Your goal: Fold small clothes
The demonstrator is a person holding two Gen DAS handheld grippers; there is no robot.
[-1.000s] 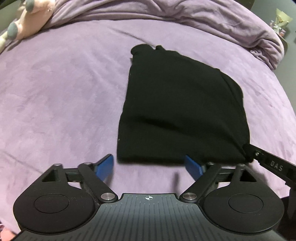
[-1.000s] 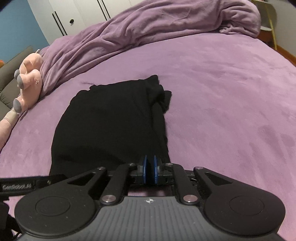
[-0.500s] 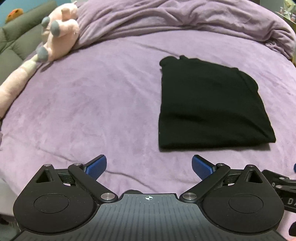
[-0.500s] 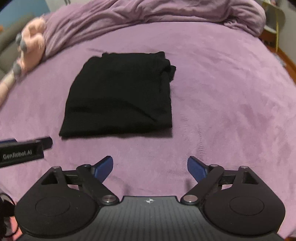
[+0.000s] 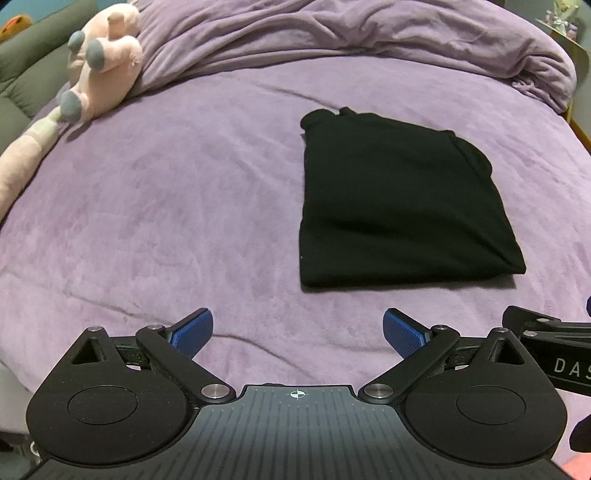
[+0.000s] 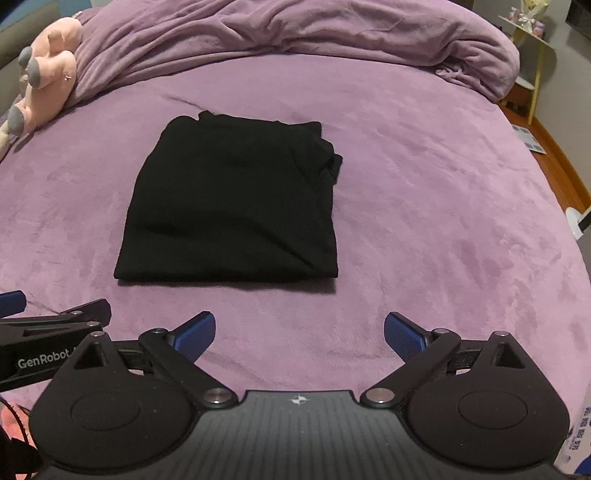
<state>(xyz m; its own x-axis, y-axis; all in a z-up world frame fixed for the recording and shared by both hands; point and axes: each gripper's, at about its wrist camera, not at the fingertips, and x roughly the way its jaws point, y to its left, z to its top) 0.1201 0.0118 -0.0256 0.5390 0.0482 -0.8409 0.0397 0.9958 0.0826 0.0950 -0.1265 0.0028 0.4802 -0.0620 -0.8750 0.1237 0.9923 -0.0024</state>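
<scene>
A black garment point(image 5: 399, 206) point(image 6: 236, 206) lies folded into a neat rectangle on the purple bed cover point(image 5: 147, 221) point(image 6: 443, 184). My left gripper point(image 5: 297, 325) hovers open just short of the garment's near edge and to its left, with nothing between its blue pads. My right gripper point(image 6: 299, 326) hangs over bare cover in front of the garment's near right corner; its jaws are opening and nothing is between them. Each gripper's body shows at the edge of the other's view, the right one point(image 5: 546, 332) and the left one point(image 6: 55, 321).
A pink plush toy point(image 5: 99, 74) point(image 6: 44, 81) lies at the far left of the bed. A crumpled purple blanket point(image 5: 332, 33) point(image 6: 295, 29) is heaped along the far side. Past the bed's right edge are a wooden floor point(image 6: 554, 162) and a yellow side table point(image 6: 532, 44).
The right gripper let go of the garment's near corner and opened wide. Both grippers drew back and rose, so the whole folded garment now shows, lying flat.
</scene>
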